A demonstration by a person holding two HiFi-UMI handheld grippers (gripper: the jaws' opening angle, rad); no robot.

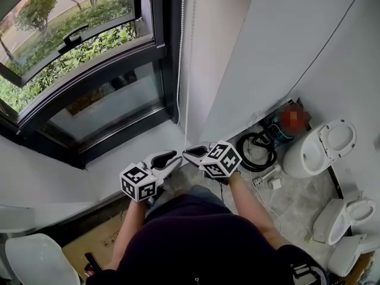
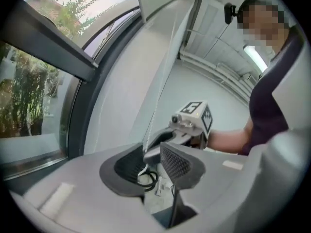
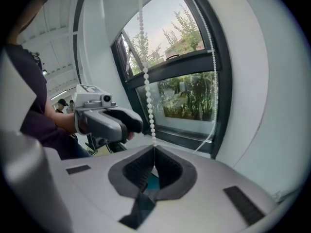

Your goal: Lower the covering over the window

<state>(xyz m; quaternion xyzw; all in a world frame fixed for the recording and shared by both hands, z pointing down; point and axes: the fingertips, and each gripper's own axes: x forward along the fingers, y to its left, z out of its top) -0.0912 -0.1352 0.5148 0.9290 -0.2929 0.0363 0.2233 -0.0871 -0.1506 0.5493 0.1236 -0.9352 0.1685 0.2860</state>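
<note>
A white bead chain point(image 1: 189, 70) hangs down the wall beside the dark-framed window point(image 1: 89, 70). My right gripper point(image 1: 191, 153) is shut on the chain's lower part; in the right gripper view the beads point(image 3: 146, 81) run straight up from the pinched right gripper point(image 3: 154, 149). My left gripper point(image 1: 174, 157) sits just left of it, open. In the left gripper view the chain point(image 2: 158, 96) comes down beside the parted left gripper point(image 2: 153, 154), untouched by the pads, with the right gripper point(image 2: 187, 125) close behind. The window covering itself does not show.
A white sill point(image 1: 136, 147) runs under the window. On the floor to the right stand white toilets point(image 1: 320, 147) and a coil of black hose point(image 1: 256, 150). A cardboard box point(image 1: 101, 242) and a white seat point(image 1: 35, 260) lie at lower left.
</note>
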